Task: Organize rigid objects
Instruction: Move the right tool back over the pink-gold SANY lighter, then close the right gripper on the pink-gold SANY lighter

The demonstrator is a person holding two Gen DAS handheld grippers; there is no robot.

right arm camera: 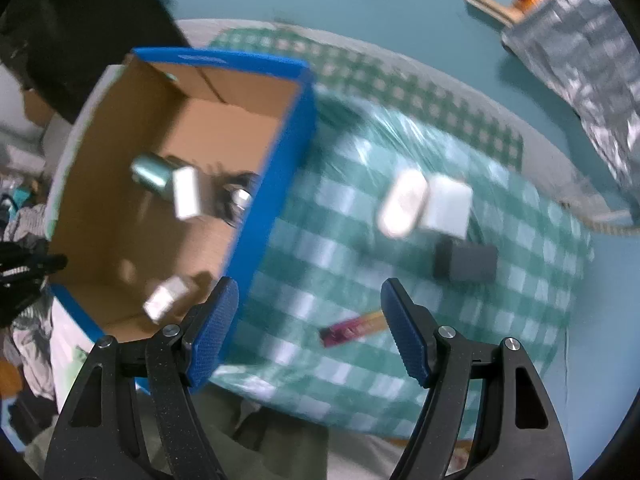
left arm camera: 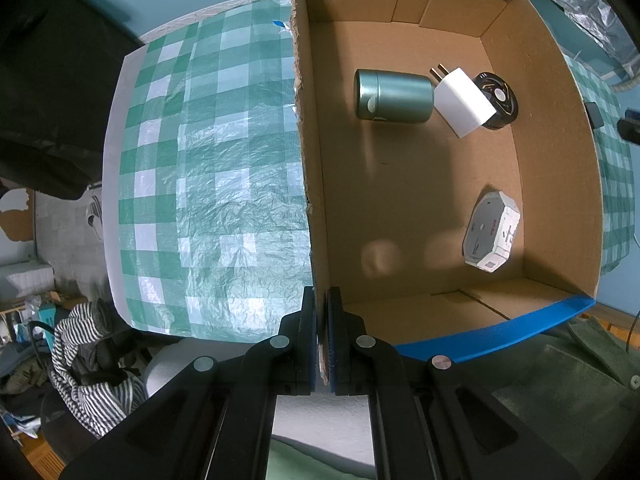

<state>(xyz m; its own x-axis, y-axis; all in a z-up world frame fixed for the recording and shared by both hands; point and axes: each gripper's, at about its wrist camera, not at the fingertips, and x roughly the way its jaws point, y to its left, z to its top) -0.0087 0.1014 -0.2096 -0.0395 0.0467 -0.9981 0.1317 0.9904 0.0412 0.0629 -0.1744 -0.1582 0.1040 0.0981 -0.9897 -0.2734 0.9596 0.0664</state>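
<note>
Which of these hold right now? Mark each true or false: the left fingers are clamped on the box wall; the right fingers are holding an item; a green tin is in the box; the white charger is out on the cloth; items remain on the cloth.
1. The left gripper is shut on the cardboard box wall. True.
2. The right gripper holds an item. False: its fingers stand open with nothing between them.
3. A green tin lies inside the box. True.
4. The white charger sits on the checked cloth. False: it is in the box, beside the tin.
5. Items remain on the cloth. True: a dark block and two pale items, blurred.
</note>
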